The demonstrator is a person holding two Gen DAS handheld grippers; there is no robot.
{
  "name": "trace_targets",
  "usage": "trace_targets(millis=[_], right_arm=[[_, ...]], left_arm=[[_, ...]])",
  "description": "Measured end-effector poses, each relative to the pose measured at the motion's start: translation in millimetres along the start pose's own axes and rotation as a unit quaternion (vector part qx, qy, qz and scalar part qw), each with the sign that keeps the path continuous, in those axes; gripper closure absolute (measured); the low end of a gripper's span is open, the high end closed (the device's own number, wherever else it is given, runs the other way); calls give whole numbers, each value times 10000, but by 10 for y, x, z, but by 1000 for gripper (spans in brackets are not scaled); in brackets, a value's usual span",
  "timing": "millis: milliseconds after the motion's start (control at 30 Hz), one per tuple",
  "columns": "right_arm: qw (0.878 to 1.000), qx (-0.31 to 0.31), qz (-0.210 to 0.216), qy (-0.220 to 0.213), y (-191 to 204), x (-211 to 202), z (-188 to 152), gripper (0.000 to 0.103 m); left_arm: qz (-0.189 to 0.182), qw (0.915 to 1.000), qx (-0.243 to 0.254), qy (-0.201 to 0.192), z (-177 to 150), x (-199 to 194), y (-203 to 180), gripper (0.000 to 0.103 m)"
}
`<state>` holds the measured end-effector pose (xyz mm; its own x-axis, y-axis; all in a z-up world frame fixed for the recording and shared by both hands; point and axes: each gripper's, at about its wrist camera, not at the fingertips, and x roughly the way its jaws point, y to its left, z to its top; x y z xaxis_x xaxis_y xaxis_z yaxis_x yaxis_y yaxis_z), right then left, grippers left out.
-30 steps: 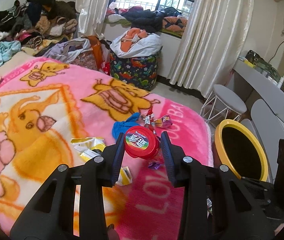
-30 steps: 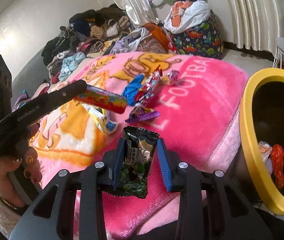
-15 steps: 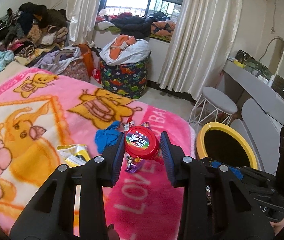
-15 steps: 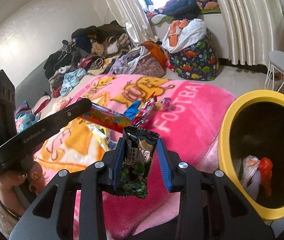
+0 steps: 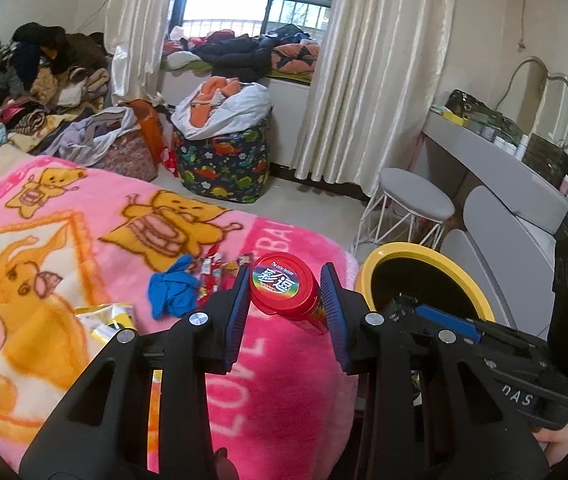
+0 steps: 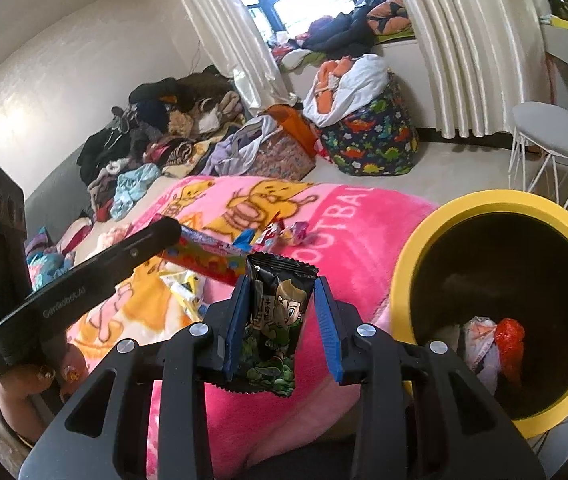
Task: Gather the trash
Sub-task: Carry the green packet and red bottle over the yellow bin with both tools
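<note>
1. Left gripper [image 5: 286, 294] closed on red-lidded candy tube [image 5: 284, 289], blue pads flat on both sides just under the lid; tube is held above the pink blanket [image 5: 292, 384], lid toward the camera
2. Tube looks like rigid plastic, round, probably light and a bit slick, so it could roll between the pads; the grip near the capped end seems fine for a short carry
3. Right gripper [image 6: 282, 312] closed on dark snack wrapper [image 6: 273, 320], pinched across its width; top crimp sticks up, bottom hangs free below the pads
4. Wrapper is thin crinkly film, very light, floppy, should drop cleanly once the pads part
5. Yellow-rimmed bin [image 6: 406, 264] stands just beside the bed edge, to the right of both grippers, mouth wide open, a few scraps already at the bottom
6. Room: the path from the blanket edge to the bin mouth looks unobstructed; white stool [image 5: 416, 200] sits behind the bin, well apart
7. Risk: the two grippers are close together near the bin, so they could bump; loose wrappers [image 5: 213, 276] and blue scrap [image 5: 173, 290] are on the blanket, not yet collected
</note>
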<state>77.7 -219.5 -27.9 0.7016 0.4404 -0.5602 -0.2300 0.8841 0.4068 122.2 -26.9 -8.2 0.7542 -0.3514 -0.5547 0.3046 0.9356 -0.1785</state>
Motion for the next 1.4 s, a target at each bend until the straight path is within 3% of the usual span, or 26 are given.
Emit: trace_targets(millis=[733,1400], right_arm=[[9975,511,-362,-337,-475,-243,45,71],[9895,779,-987,-706,-862,-441,55,71]], left_arm=[[-285,9990,329,36,15,117,-410,75],[-604,9965,577,51,29,238,-761,75]])
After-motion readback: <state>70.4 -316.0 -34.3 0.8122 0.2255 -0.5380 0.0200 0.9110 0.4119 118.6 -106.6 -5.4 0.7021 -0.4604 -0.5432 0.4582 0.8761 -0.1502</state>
